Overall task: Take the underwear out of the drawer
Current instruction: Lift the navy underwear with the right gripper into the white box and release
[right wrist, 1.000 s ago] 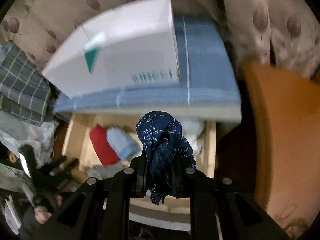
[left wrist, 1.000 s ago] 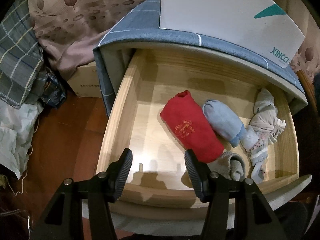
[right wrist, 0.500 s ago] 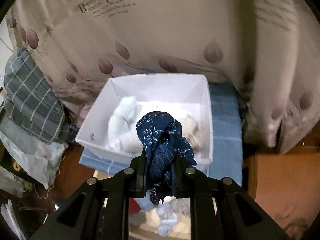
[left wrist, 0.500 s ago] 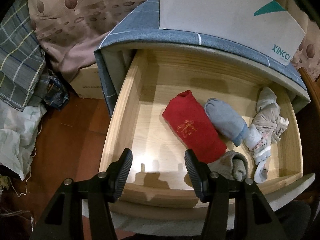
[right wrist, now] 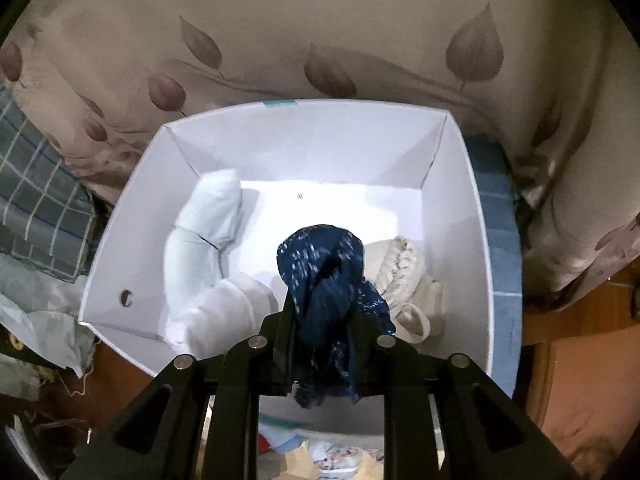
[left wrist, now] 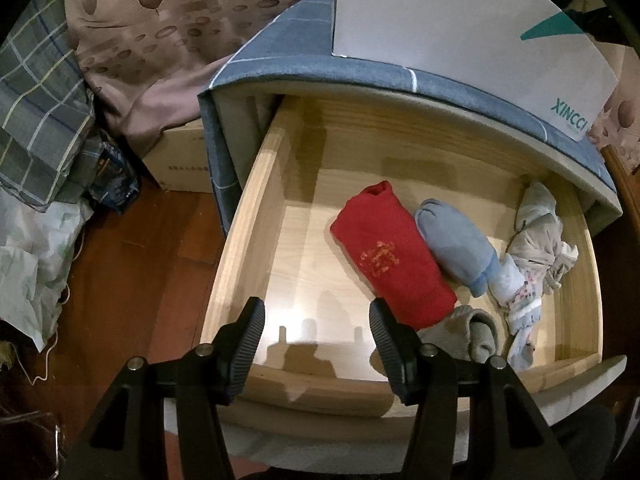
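Note:
The wooden drawer [left wrist: 240, 248] stands pulled out. In it lie a red roll [left wrist: 390, 256], a light blue roll [left wrist: 456, 248], a grey roll [left wrist: 472, 332] and pale patterned pieces [left wrist: 536, 248]. My left gripper [left wrist: 316, 308] hangs open over the drawer's front left, with nothing between its fingers. My right gripper [right wrist: 322, 308] holds a navy patterned underwear [right wrist: 324, 272] above the open white box [right wrist: 460, 200]; its jaws are opening, with the cloth still pinched between them. White garments [right wrist: 208, 248] and a cream one [right wrist: 404, 272] lie in the box.
The white box [left wrist: 460, 28] sits on a cabinet top covered in blue checked cloth [left wrist: 280, 52]. A leaf-print curtain [right wrist: 320, 40] hangs behind. A cardboard box [left wrist: 180, 160], plaid fabric [left wrist: 36, 100] and bags crowd the wooden floor [left wrist: 132, 280] at left.
My right gripper has carried the navy underwear up from the drawer to over the white box, which now fills its view. The left gripper has stayed put, open.

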Tool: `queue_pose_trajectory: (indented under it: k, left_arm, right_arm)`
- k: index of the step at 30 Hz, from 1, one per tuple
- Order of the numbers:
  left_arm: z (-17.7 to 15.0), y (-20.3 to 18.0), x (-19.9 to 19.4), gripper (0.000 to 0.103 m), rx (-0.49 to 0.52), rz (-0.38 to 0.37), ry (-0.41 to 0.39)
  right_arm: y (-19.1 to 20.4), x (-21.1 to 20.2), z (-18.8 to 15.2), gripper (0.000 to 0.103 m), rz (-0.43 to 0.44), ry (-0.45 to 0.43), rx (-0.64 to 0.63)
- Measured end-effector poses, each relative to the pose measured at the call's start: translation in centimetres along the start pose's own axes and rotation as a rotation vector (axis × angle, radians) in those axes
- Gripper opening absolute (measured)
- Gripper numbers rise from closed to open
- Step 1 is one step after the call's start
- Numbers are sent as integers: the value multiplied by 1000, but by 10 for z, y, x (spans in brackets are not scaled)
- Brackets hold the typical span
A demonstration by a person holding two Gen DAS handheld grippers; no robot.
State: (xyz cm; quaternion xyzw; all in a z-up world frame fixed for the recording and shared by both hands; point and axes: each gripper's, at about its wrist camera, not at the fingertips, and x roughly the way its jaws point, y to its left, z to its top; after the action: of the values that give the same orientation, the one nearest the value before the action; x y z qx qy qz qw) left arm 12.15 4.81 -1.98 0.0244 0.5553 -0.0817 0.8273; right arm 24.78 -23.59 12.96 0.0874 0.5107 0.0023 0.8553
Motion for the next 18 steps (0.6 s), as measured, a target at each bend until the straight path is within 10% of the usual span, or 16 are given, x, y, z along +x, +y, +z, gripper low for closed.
queue_pose_trajectory:
  k: [18]
  left_arm:
    - [-1, -2, 4, 56, 8, -4, 25]
  right_arm:
    - [4, -61, -38, 42, 84, -20, -36]
